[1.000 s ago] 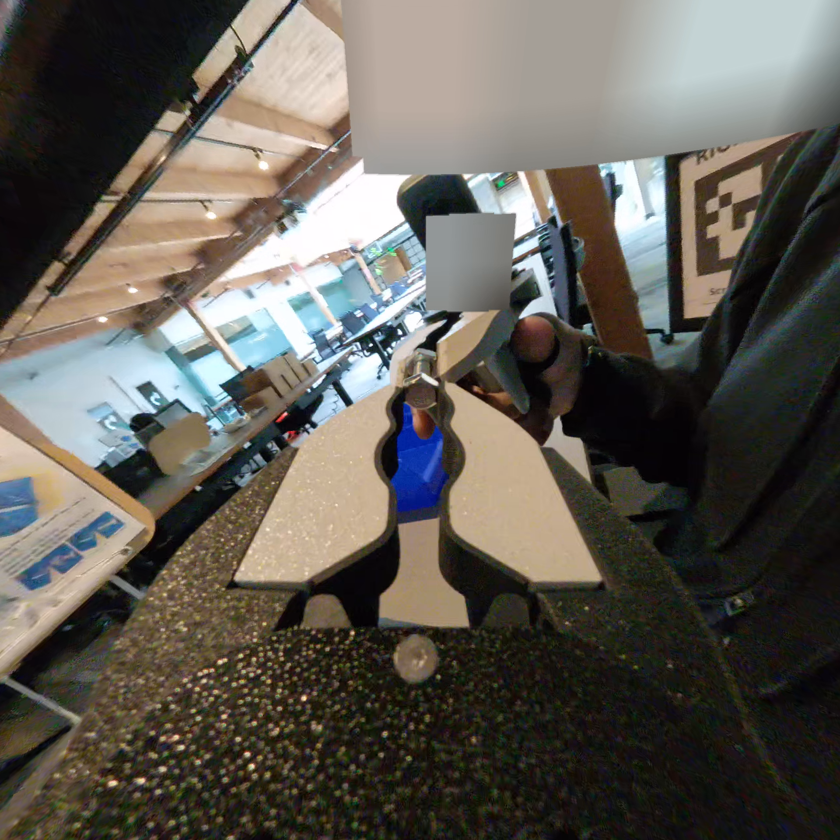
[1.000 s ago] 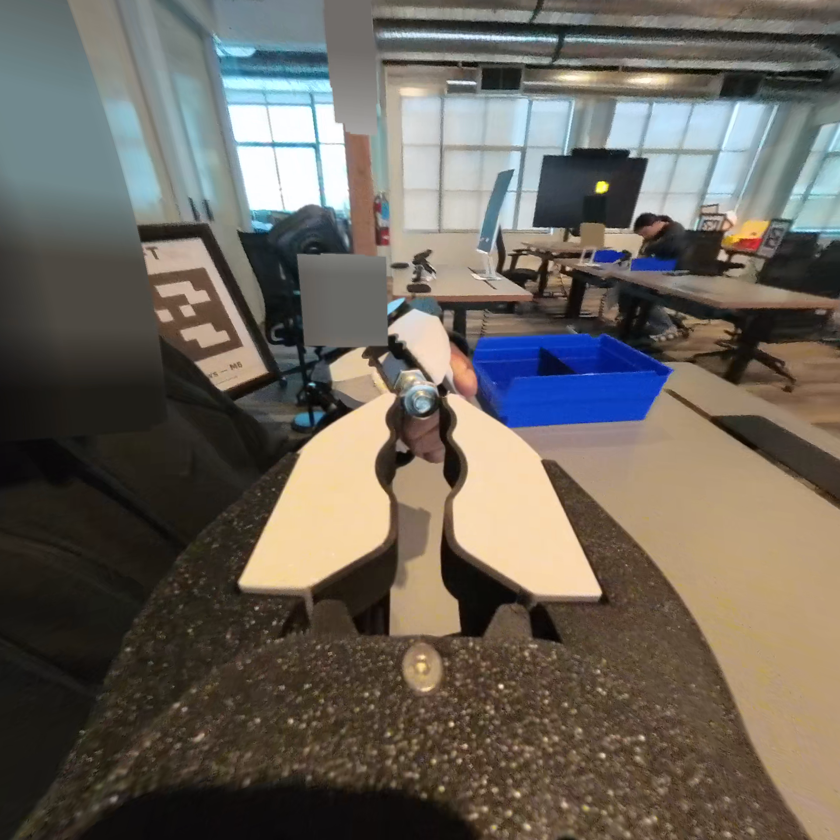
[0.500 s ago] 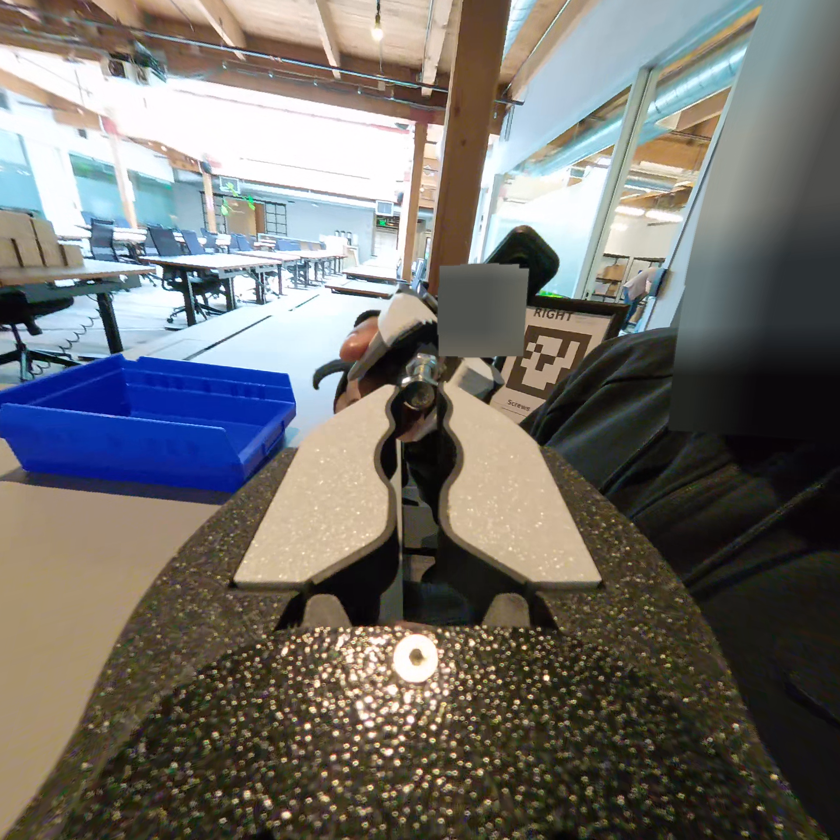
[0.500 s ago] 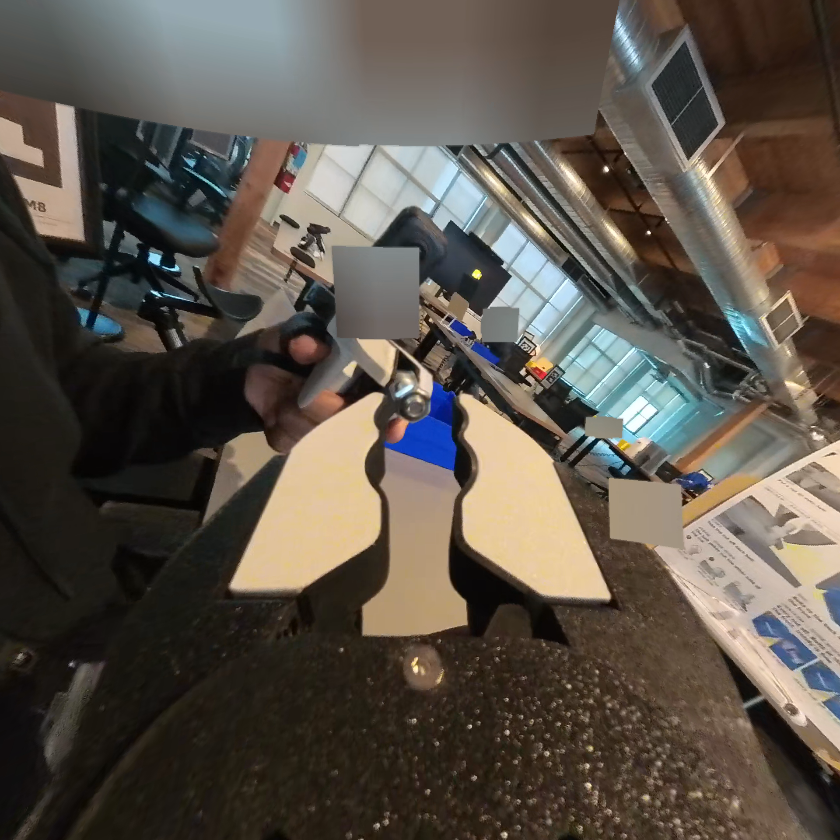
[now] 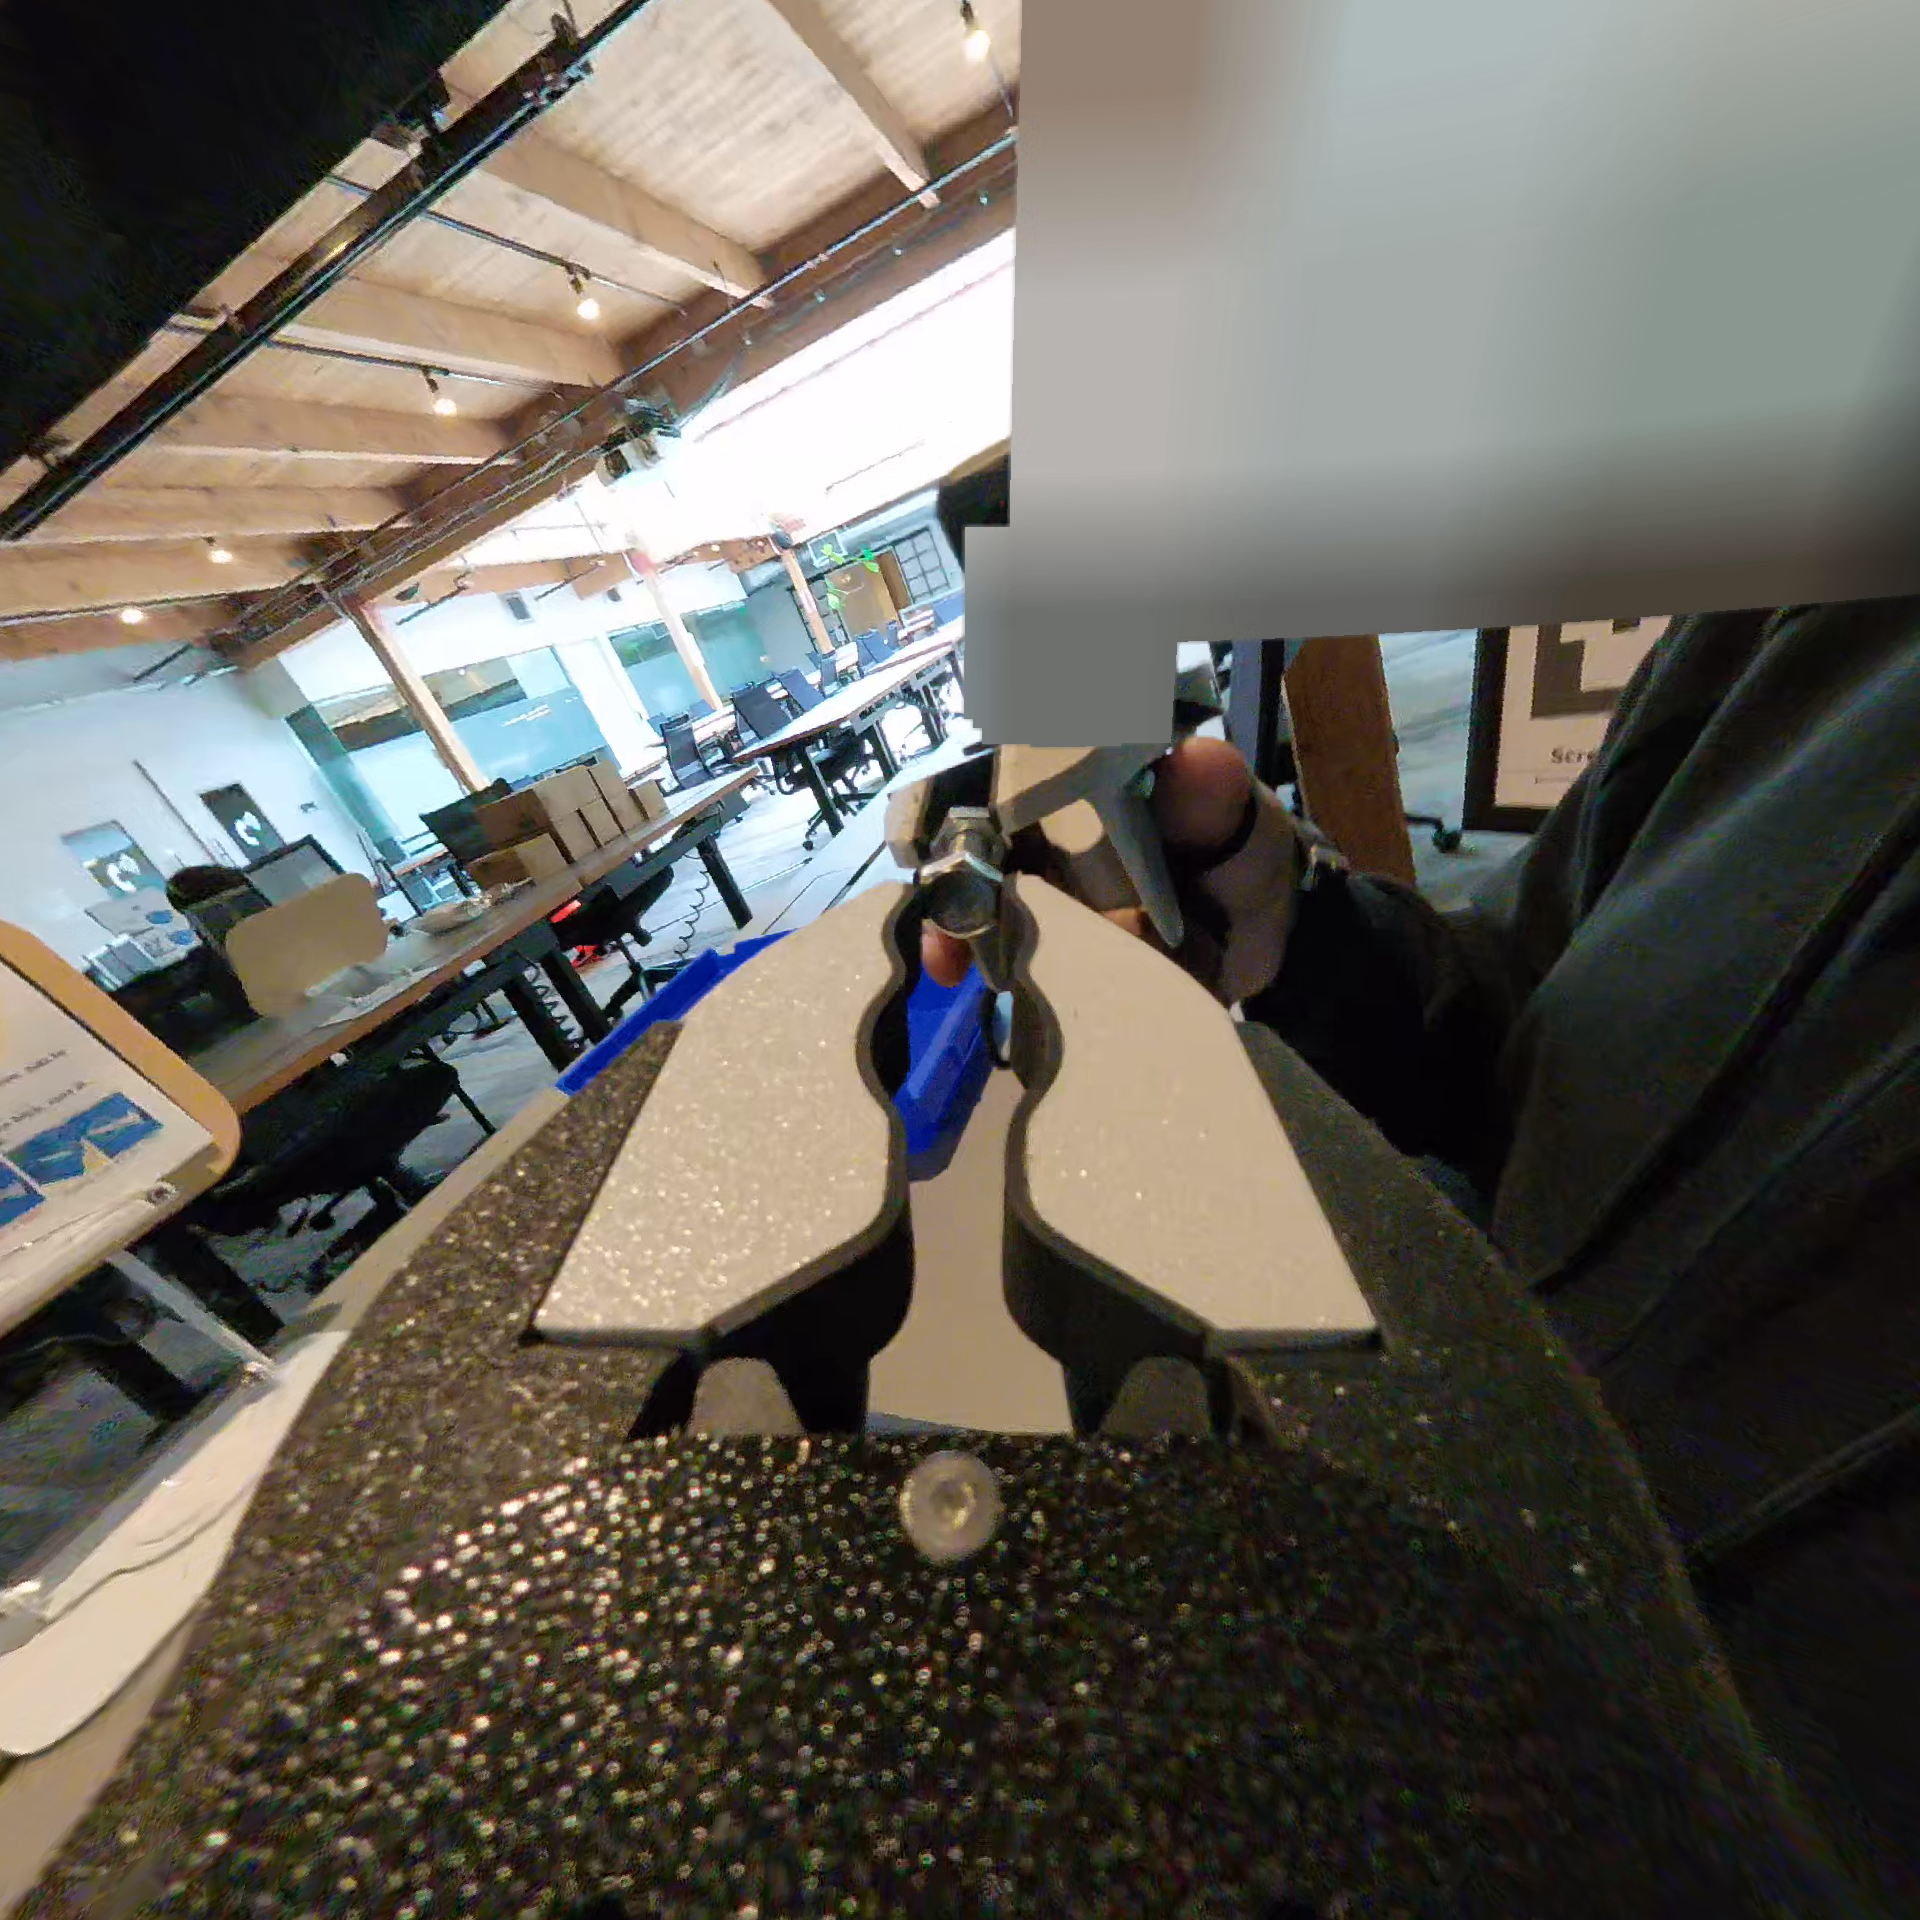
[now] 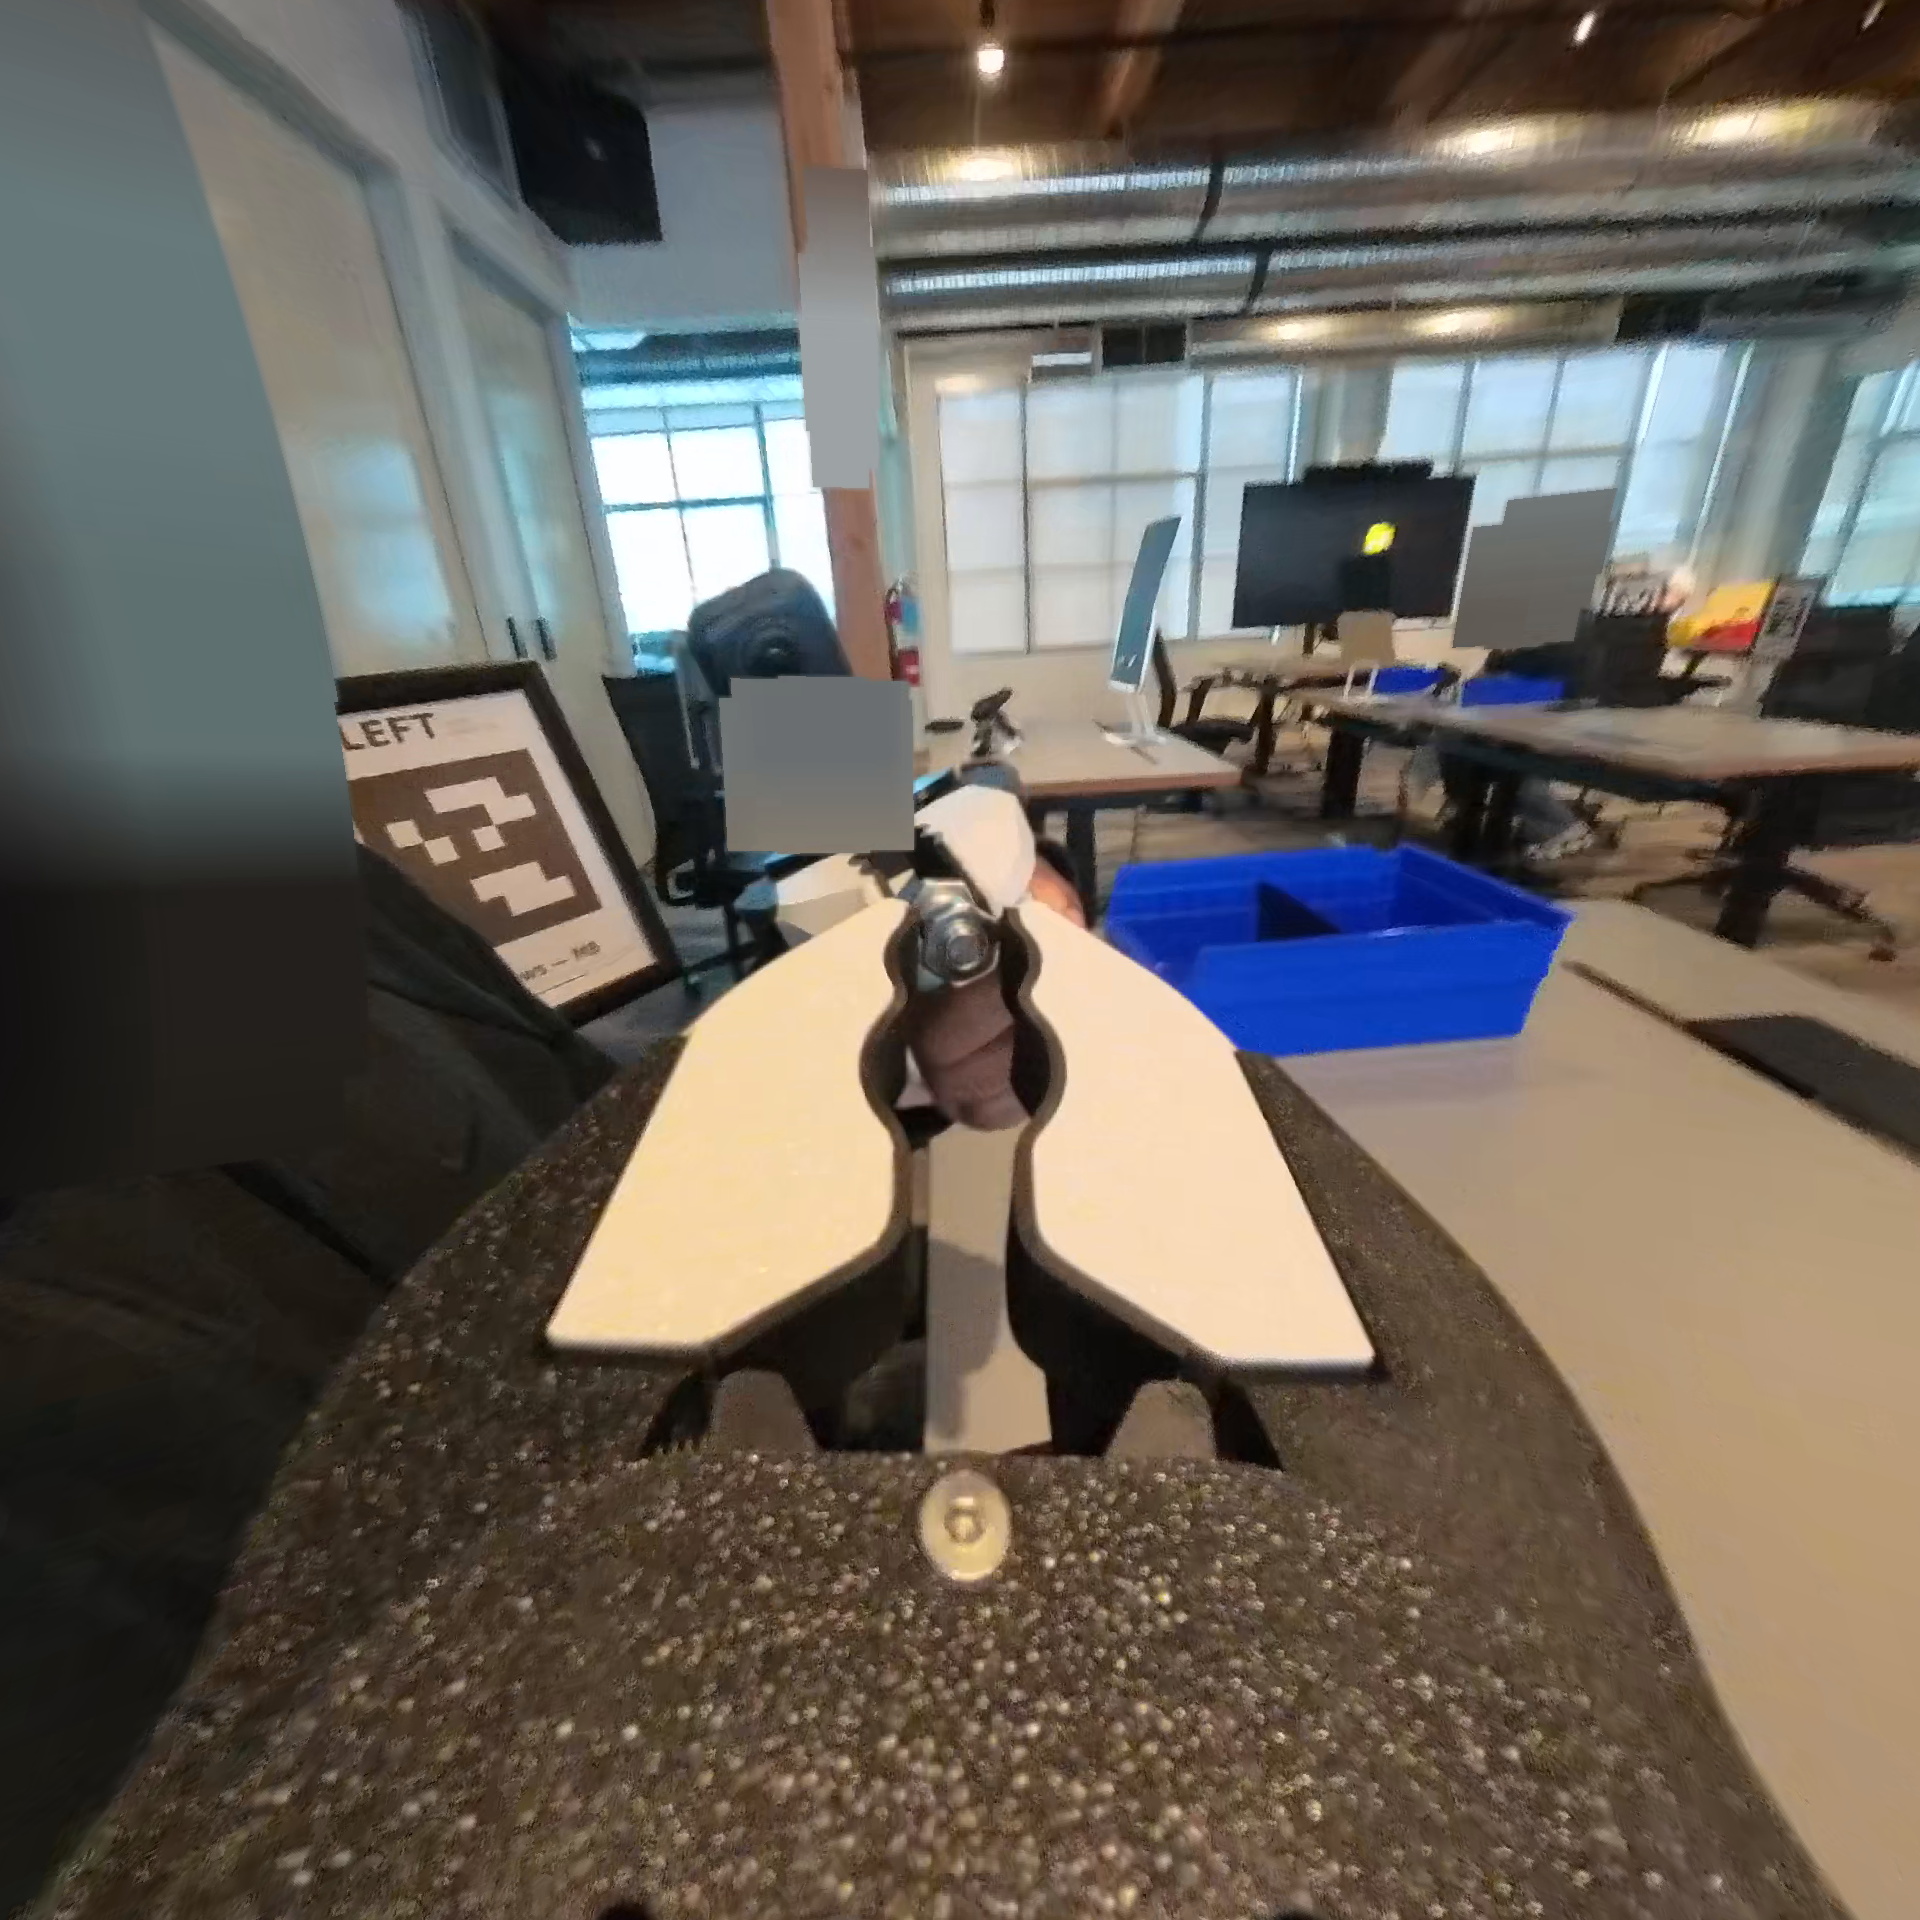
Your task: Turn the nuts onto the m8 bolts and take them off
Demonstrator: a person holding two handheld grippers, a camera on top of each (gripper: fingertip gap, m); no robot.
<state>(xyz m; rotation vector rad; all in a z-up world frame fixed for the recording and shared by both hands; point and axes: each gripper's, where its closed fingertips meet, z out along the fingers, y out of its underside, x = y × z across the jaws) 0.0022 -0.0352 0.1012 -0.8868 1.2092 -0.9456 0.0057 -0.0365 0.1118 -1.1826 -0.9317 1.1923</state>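
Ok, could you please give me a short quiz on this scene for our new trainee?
1. True or false: the right gripper is open and empty.
2. The blue bin sits on: A the table, B a chair, C the floor.
3. Fill in: the left gripper is shut on the ____.
Key: 1 false, it clamps the nut; 2 A; 3 bolt.

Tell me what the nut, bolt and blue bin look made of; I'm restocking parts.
Nut and bolt: bright silvery, glinting, so probably zinc-plated steel, though the plating is a guess. Blue bin: likely moulded plastic, judging by its uniform saturated colour, smooth slightly glossy walls and an inner divider.
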